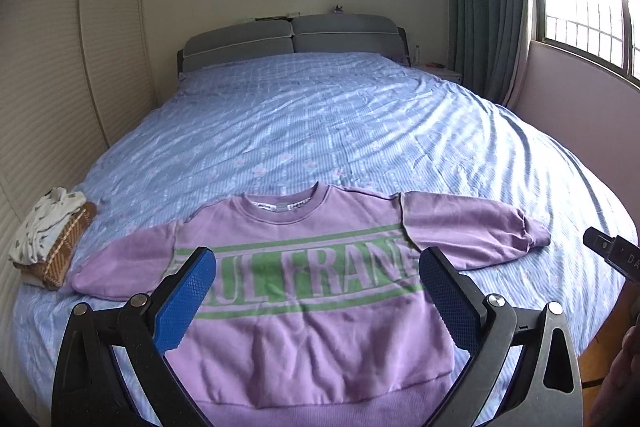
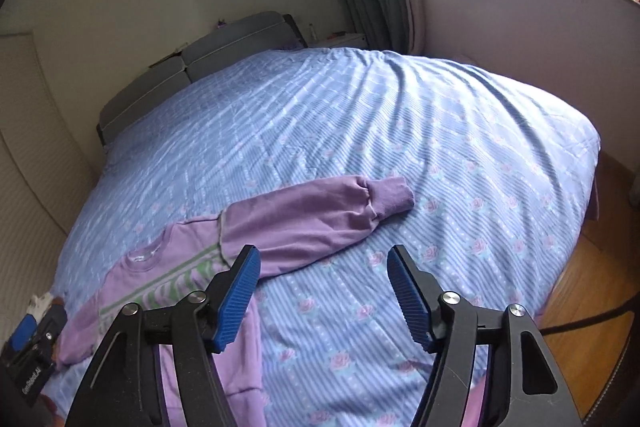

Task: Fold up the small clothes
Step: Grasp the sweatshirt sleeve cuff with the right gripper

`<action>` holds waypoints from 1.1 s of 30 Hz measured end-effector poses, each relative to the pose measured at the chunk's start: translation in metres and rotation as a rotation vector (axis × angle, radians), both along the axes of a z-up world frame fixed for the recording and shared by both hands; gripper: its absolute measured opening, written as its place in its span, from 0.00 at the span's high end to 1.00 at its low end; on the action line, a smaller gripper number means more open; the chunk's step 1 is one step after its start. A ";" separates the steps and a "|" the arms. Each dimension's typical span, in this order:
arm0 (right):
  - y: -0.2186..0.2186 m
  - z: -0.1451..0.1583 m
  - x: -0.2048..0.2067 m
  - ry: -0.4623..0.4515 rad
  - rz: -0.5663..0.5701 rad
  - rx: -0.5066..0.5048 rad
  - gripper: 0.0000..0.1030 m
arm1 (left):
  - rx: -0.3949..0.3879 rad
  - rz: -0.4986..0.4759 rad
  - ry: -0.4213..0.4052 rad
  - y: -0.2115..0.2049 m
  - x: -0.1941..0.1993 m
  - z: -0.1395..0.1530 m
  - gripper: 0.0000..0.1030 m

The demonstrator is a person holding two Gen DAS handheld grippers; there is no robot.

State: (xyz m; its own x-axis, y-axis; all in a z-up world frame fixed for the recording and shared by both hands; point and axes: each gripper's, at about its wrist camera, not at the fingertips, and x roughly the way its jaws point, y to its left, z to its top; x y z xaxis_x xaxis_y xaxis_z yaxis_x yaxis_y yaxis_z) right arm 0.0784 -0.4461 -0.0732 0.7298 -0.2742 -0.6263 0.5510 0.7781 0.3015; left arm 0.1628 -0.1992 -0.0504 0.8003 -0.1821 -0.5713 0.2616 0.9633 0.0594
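Note:
A small purple sweatshirt (image 1: 312, 331) with green lettering lies flat and face up on the blue bedspread (image 1: 320, 131), both sleeves spread out sideways. My left gripper (image 1: 316, 255) is open and empty, hovering above the sweatshirt's chest. My right gripper (image 2: 322, 253) is open and empty, above the bedspread (image 2: 440, 155) just in front of the sweatshirt's right sleeve (image 2: 312, 215). The right gripper's edge shows at the far right of the left wrist view (image 1: 612, 251). The left gripper shows at the lower left of the right wrist view (image 2: 36, 351).
A small stack of folded clothes (image 1: 48, 235), white patterned on brown plaid, sits at the bed's left edge. A grey headboard (image 1: 292, 39) stands at the far end. A wardrobe lines the left; curtains (image 1: 488, 7) and a window are right. Wooden floor (image 2: 588, 279) lies beyond the bed corner.

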 end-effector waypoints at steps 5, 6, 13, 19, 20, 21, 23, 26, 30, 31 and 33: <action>-0.053 -0.038 0.031 -0.009 -0.068 0.098 0.43 | 0.018 -0.035 0.017 -0.054 0.040 -0.028 0.00; -0.062 -0.046 0.036 -0.015 -0.082 0.126 0.44 | 0.027 -0.044 0.019 -0.064 0.047 -0.034 0.00; -0.120 -0.105 0.063 -0.068 -0.192 0.337 0.51 | 0.045 -0.057 0.037 -0.102 0.078 -0.060 0.00; -0.147 -0.148 0.080 -0.080 -0.253 0.495 0.58 | 0.052 -0.046 0.053 -0.114 0.093 -0.076 0.00; -0.151 -0.153 0.081 -0.090 -0.265 0.516 0.59 | 0.047 -0.043 0.058 -0.114 0.094 -0.078 0.00; -0.156 -0.160 0.081 -0.109 -0.275 0.537 0.59 | 0.042 -0.041 0.066 -0.115 0.096 -0.079 0.00; -0.163 -0.170 0.081 -0.147 -0.290 0.574 0.68 | 0.036 -0.037 0.075 -0.115 0.098 -0.080 0.00; -0.173 -0.175 0.080 -0.190 -0.293 0.623 0.86 | 0.032 -0.034 0.074 -0.111 0.097 -0.077 0.00; -0.160 -0.138 0.079 -0.206 -0.257 0.502 0.88 | 0.021 -0.009 0.063 -0.090 0.094 -0.065 0.00; -0.152 -0.124 0.080 -0.205 -0.242 0.456 0.88 | 0.015 0.001 0.062 -0.081 0.093 -0.061 0.00; -0.135 -0.096 0.082 -0.211 -0.207 0.367 0.88 | 0.012 0.025 0.056 -0.061 0.090 -0.053 0.00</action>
